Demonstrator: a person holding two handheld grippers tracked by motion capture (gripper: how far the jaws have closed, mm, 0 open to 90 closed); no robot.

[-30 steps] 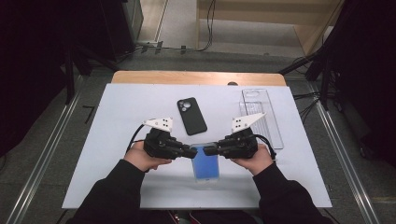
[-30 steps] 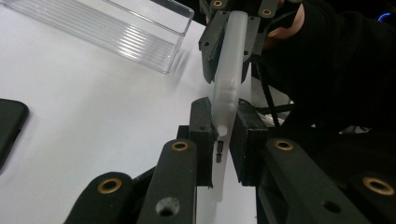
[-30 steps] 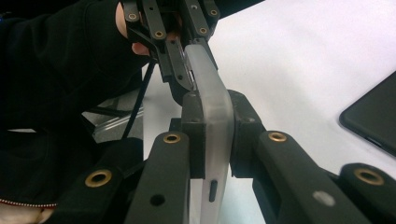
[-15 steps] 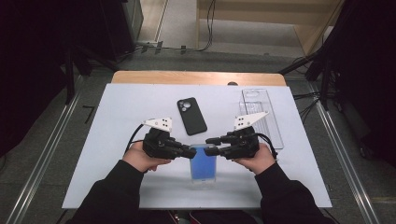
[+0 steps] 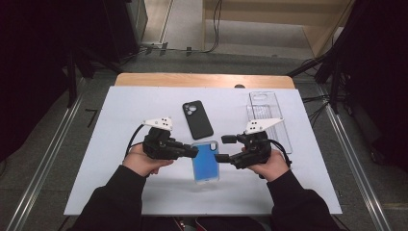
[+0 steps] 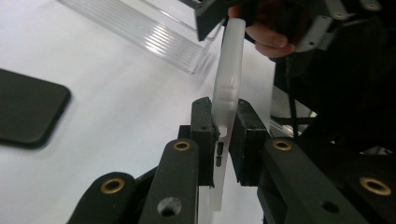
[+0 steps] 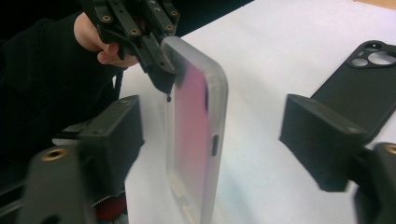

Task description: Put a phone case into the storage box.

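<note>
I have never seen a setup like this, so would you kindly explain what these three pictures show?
A person at a table holds a hand-operated two-jaw gripper in each hand. One camera looks down from above; one rides on each gripper.

The left gripper is shut on the edge of a blue phone in a clear case. The right gripper has just been opening; the phone stands between its jaws, untouched.

On the table lie a black phone case and a clear plastic tray.
</note>
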